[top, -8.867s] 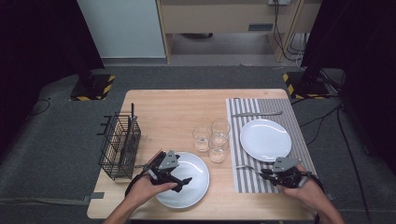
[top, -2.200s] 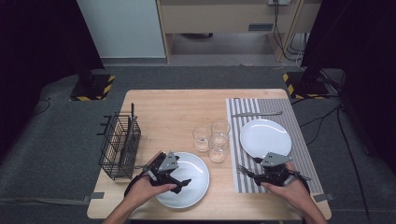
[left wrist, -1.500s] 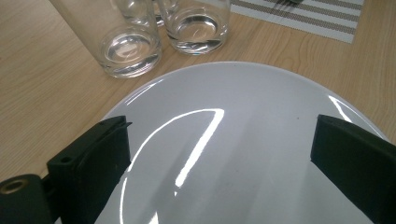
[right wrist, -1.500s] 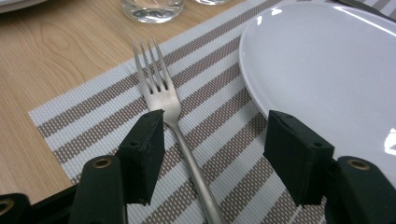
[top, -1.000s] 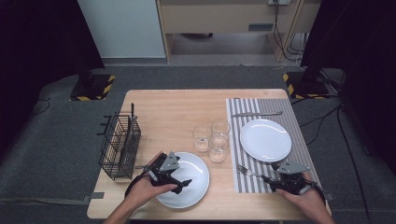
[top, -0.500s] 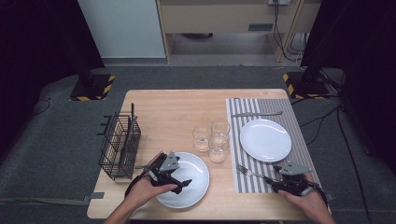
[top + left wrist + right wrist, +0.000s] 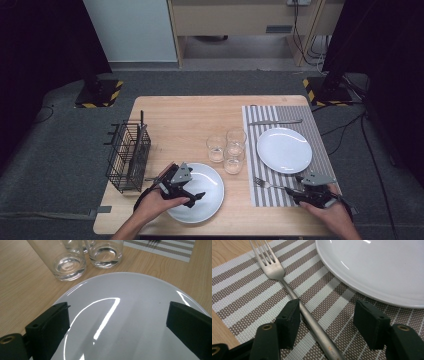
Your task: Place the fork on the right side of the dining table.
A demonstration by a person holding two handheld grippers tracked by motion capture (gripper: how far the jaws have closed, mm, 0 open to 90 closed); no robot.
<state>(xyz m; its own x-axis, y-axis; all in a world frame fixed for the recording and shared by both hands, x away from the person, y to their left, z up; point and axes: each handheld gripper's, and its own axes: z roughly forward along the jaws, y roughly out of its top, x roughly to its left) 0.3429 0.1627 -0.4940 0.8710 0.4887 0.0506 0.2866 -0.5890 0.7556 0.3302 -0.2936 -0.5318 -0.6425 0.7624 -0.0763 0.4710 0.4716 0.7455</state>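
Right gripper low over striped placemat, jaws spread, fork lying flat between them beside the white plate. Left gripper spread over bare near plate. Three glasses empty. Wire basket contents unclear.

Brushed metal fork on matt woven placemat — glossy white plate, pale wood-grain table
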